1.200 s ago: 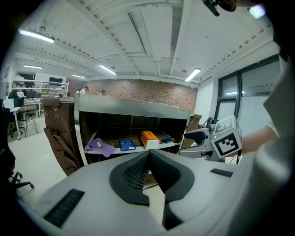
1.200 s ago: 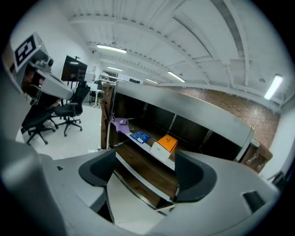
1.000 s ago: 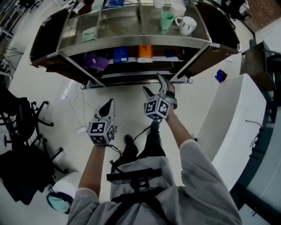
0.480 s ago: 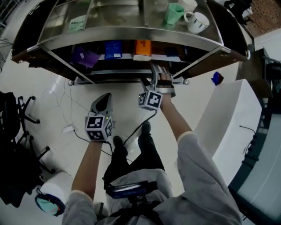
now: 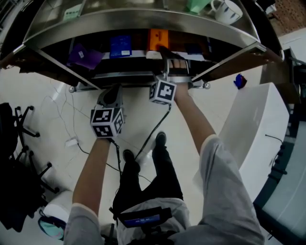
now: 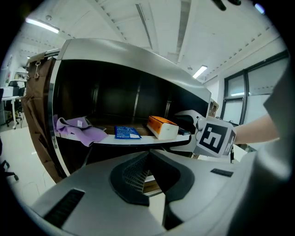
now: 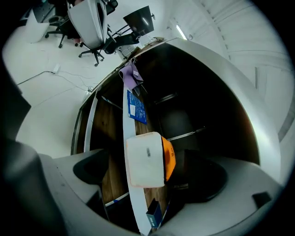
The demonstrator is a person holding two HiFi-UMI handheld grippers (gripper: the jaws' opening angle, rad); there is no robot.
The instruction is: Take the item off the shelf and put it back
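Observation:
An orange box with a white end (image 5: 158, 39) lies on the cart's middle shelf (image 5: 124, 75). My right gripper (image 5: 168, 57) reaches into that shelf. In the right gripper view its jaws are opening wide on either side of the orange box (image 7: 147, 159), and neither pad touches it. My left gripper (image 5: 112, 94) hangs in front of the cart, lower and to the left, with its jaws together and nothing in them. The left gripper view shows the box (image 6: 162, 126) near the shelf's front edge, with the right gripper's marker cube (image 6: 213, 138) beside it.
A blue booklet (image 5: 119, 45) and a purple cloth (image 5: 83, 56) lie left of the box on the same shelf. A small dark blue box (image 7: 154, 215) sits at its other side. A green cup (image 5: 197, 5) and white mug (image 5: 227, 10) stand on top. A white counter (image 5: 253, 124) is at right.
The person has stepped closer to the cart. My right gripper has gone forward from the floor area into the middle shelf, and its jaws have spread. The left gripper has followed a little.

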